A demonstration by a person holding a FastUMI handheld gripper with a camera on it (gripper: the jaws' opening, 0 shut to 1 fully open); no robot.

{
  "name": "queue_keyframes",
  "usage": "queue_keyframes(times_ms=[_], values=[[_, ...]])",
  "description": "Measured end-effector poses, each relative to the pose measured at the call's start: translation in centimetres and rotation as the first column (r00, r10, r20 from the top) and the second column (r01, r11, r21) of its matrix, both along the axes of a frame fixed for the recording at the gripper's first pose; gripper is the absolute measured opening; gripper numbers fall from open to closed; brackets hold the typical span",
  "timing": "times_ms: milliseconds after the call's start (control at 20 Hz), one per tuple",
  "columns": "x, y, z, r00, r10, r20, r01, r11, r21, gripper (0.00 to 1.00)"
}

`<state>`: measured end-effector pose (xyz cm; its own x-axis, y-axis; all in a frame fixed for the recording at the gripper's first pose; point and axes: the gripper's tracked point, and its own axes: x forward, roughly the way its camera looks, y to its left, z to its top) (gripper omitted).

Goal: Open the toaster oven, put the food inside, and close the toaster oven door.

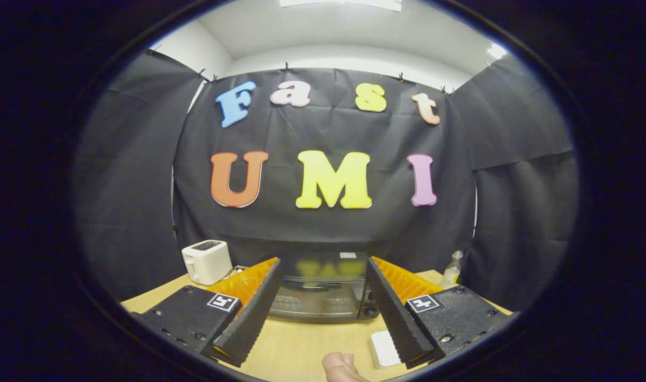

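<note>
White toaster [207, 261] at far left of the wooden table [302, 345], beside the left finger. Gripper [323, 297]: fingers spread wide apart, gripping nothing, held above the table. Black oven [323, 289], door closed, handle across its top edge, standing just beyond and between the fingers. Pale pink food piece [343, 367] on the near table, between the fingertips. Small white block [382, 349] touching the right finger's inner side. Clear bottle [452, 269] far right, by the cloth wall.
</note>
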<state>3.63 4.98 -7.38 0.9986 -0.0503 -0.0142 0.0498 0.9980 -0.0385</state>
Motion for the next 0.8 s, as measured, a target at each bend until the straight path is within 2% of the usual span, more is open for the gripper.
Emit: queue_keyframes(times_ms=[150, 300, 600, 800], values=[[-4.7, -2.8, 4.8, 0.997, -0.051, 0.063, 0.053, 0.998, -0.031, 1.0], [-9.4, -5.1, 7.7, 0.992, -0.087, 0.089, 0.089, 0.996, -0.016, 1.0], [-17.2, -9.0, 10.1, 0.98, -0.13, 0.153, 0.118, 0.989, 0.084, 1.0], [-19.8, -10.8, 11.3, 0.955, -0.19, 0.229, 0.176, 0.981, 0.081, 1.0]])
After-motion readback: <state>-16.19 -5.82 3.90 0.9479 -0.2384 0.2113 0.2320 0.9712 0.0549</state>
